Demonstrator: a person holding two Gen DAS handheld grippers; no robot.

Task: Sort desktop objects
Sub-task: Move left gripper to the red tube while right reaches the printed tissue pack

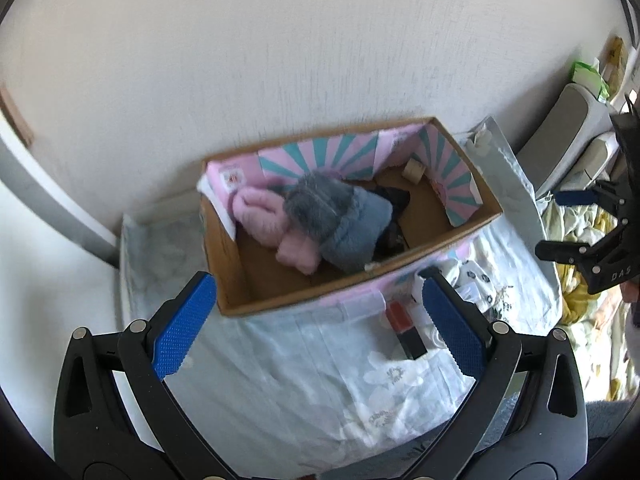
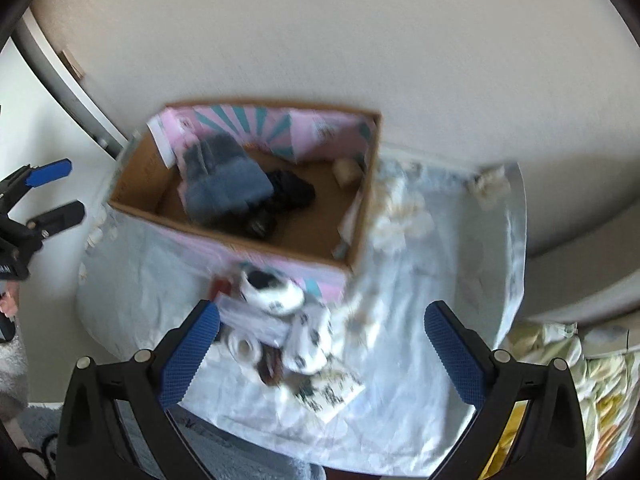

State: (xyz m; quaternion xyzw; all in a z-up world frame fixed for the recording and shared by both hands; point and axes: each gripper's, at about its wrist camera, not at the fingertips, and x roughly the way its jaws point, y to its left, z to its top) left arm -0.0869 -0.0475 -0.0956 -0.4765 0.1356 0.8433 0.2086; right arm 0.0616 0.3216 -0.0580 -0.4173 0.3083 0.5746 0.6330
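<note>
With both tongs (image 1: 316, 320) (image 2: 322, 344) gaping empty, I hover above the pink-lined cardboard box (image 1: 472, 224), ready for the patterned white socks (image 2: 276, 294) beside it

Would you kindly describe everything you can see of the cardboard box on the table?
The cardboard box is open-topped, brown inside, with a pink outer face and pink-and-teal striped panels lining its far walls. It stands upright on the pale flowered cloth, close to the wall. Inside lie a pink fluffy item, a grey-blue fluffy item, something dark and a small roll. Neither gripper touches it.
</note>
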